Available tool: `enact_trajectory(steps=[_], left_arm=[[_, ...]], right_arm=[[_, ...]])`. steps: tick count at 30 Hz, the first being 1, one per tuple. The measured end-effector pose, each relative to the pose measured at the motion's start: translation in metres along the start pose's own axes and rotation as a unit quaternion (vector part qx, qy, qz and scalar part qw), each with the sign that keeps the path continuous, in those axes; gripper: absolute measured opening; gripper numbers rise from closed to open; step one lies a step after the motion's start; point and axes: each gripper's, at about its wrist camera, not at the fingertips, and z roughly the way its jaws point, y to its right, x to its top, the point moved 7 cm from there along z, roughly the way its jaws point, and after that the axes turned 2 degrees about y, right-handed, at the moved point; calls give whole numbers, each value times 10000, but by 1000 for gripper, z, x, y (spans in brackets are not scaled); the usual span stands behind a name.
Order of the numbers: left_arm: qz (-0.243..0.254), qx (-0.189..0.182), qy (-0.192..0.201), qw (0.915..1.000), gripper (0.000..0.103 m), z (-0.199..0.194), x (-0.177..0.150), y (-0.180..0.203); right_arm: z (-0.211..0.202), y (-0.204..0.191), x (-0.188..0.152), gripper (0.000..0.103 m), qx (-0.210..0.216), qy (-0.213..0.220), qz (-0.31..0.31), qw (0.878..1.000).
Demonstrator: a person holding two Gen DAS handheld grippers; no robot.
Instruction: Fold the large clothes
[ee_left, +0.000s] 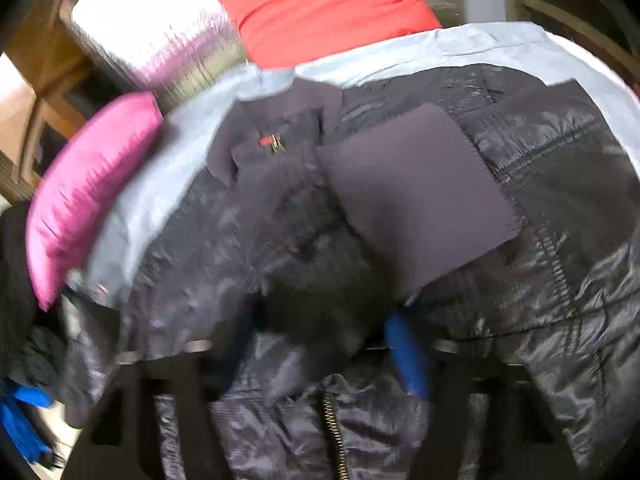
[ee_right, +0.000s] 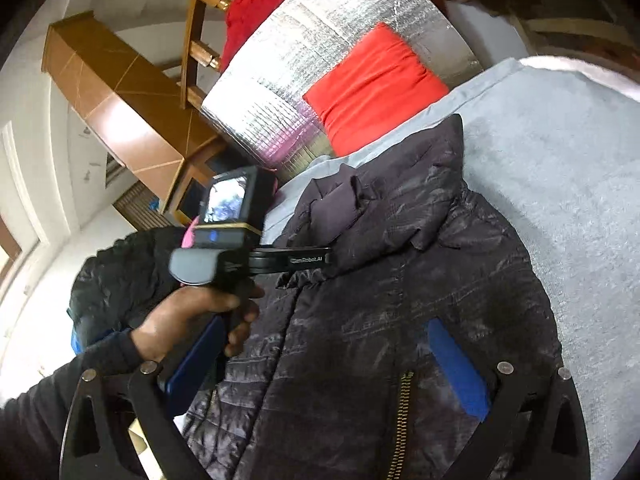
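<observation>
The dark quilted jacket [ee_right: 400, 300] lay front-up and spread on the pale grey sheet [ee_right: 560, 184], zip shut, its sleeve bunched at the side; I judged the folding barely begun. My left gripper [ee_left: 320, 356] pointed steeply down over the collar with jacket cloth bunched between its fingers, though blur hid whether they pinched it. My right gripper [ee_right: 328, 376] hung wide open, empty, over the chest. The left hand [ee_right: 192, 320] clasped its handle beside the shoulder.
</observation>
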Motion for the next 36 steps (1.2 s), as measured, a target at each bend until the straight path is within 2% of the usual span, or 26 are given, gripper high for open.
enact_trajectory(steps=[1,2,4,5,7,10,13,19,23,35,36], left_arm=[[-264,-44,53,9996,37,-1,0,-11],[-487,-65,133,9987,32,-3,2,-19],[-1186,-331,333,9918,31,-11,-2,-46],[-1524,-536,402,9860,31,-12,-5,-57],[-2300,-900,531,9676,31,-15,-20,-86],[-3049,-1122,431,9448,35,-2,-45,-116],[-3383,-1228,223,9327,45,17,-64,-131],[-3681,-1247,233,9211,64,20,-72,-148],[-3876,-1335,164,9119,65,30,-78,-158],[-5101,-1944,-26,8378,64,31,-110,-179],[-5133,-2060,-13,8331,41,32,-109,-179]], right_arm=[[0,0,0,103,7,4,16,10000],[0,0,0,103,11,14,20,10000],[-2,0,0,103,-20,47,5,10000],[-2,0,0,103,-32,62,6,10000],[-2,1,0,103,-36,64,27,10000],[-2,1,1,103,-67,82,29,9999],[0,1,-2,103,-83,51,5,10000],[1,2,-1,103,-134,36,-7,9999],[3,3,-2,103,-146,15,-1,9999],[5,2,-3,103,-131,5,1,9999],[5,2,-3,103,-135,5,-10,9999]])
